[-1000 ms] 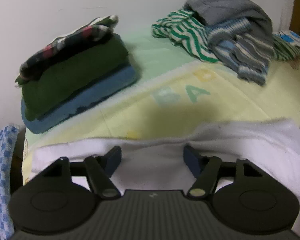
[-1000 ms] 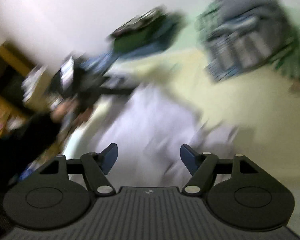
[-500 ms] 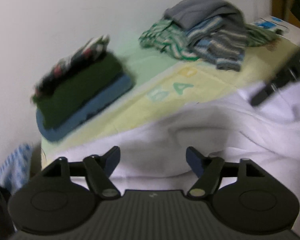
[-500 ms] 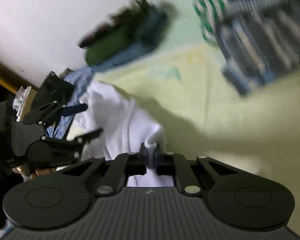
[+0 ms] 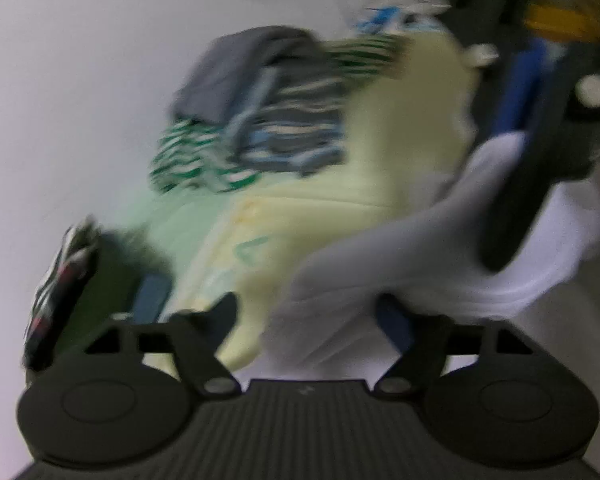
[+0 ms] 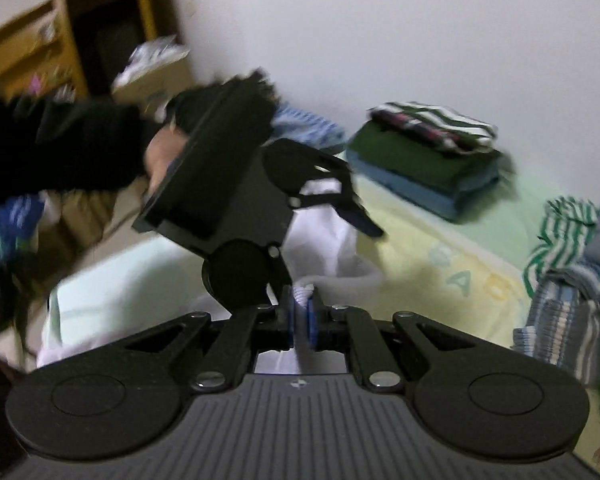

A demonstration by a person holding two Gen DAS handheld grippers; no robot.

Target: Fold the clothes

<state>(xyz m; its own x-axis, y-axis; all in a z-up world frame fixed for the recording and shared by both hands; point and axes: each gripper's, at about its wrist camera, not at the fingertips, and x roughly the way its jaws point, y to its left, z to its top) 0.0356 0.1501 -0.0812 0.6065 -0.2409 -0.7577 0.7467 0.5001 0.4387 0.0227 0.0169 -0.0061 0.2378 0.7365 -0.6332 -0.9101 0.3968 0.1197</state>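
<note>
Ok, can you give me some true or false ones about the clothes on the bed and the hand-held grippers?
1. The right hand-held gripper is pinching the white garment. True.
2. The folded stack has a striped piece on top. True.
3. The folded stack sits on the floor. False: it lies on the yellow-green bedsheet.
4. The left hand-held gripper is clamped shut on the white garment. False: its jaws are closing, with the cloth between them but not yet pinched.
5. The unfolded pile is all red. False: it shows grey, blue stripes and green stripes.
</note>
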